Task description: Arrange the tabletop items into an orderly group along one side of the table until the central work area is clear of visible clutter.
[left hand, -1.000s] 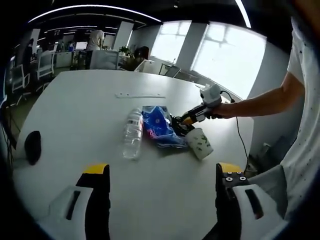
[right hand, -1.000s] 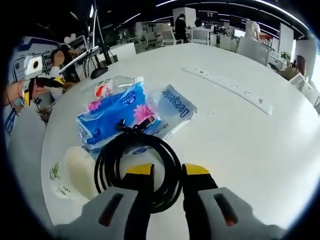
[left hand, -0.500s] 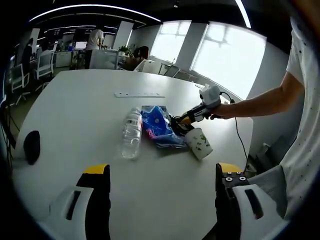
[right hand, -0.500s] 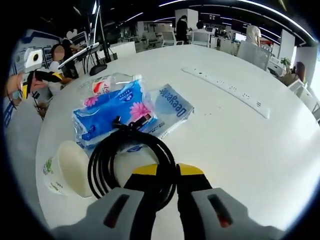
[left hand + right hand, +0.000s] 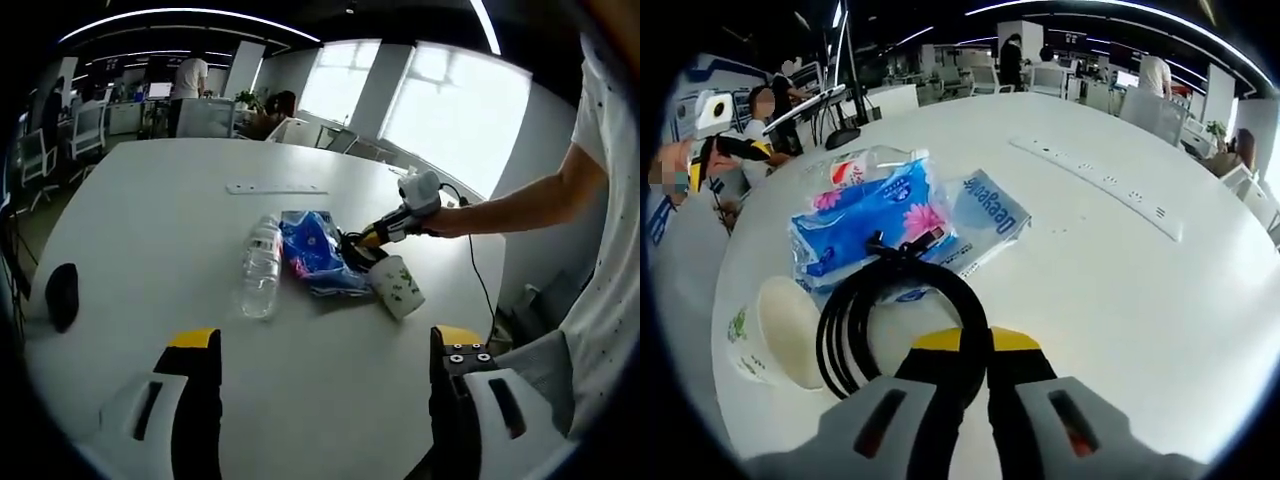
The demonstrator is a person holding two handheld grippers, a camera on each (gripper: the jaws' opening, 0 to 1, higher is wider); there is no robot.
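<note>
1. Currently, the right tongs are clamped on a coiled black cable; the two yellow-tipped jaws meet on the near arc of the coil.
2. The cable coil rests partly on the white surface and partly against a blue tissue pack, which serves as the landmark below.
3. A second, paler tissue pack lies under and just beside the landmark, on the side toward the white power strip.
4. A paper cup lies on its side just beside the landmark, its open mouth facing the cable coil.
5. A clear plastic water bottle lies flat, touching the landmark's far side from the cup.
6. In the left gripper view, the left tongs stand wide apart, gripping nothing, well short of the landmark.
7. A black computer mouse sits well apart from the landmark, near the surface edge.
</note>
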